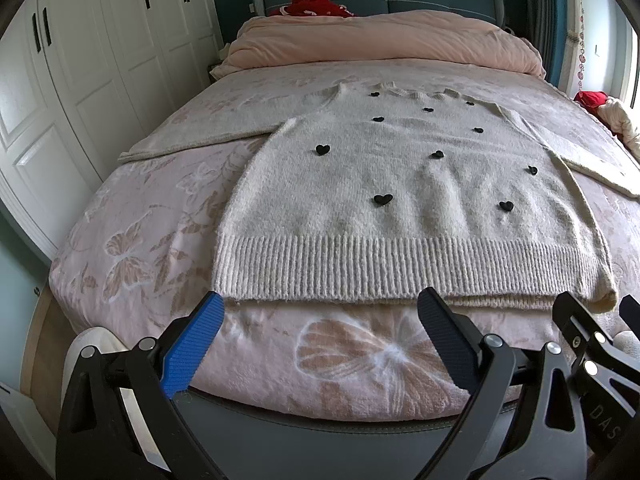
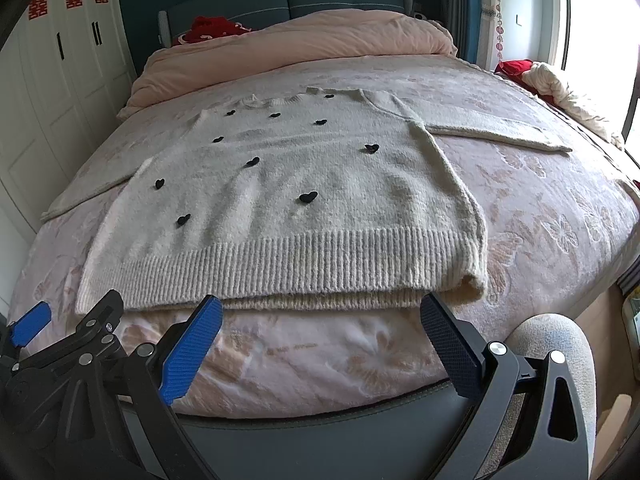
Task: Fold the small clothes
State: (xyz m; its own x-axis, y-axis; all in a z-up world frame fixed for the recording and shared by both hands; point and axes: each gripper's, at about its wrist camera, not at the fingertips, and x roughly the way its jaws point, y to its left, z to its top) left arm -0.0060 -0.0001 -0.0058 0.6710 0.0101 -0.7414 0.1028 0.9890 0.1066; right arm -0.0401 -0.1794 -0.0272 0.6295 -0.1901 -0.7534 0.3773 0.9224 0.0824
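A cream knitted sweater (image 1: 400,184) with small black hearts lies flat, front up, on the bed, sleeves spread to both sides and its ribbed hem (image 1: 400,264) nearest me. It also shows in the right wrist view (image 2: 304,184). My left gripper (image 1: 320,304) is open and empty, its fingertips just short of the hem's left half. My right gripper (image 2: 320,304) is open and empty, just short of the hem's right half. The right gripper's frame shows at the left view's right edge (image 1: 592,332).
The bed carries a pink butterfly-patterned blanket (image 1: 160,240) and a rolled pink duvet (image 1: 380,40) at the head. White wardrobes (image 1: 80,60) stand to the left. Red and cream cloth (image 2: 552,80) lies by the window on the right. The bed's grey foot edge (image 2: 320,432) is below the grippers.
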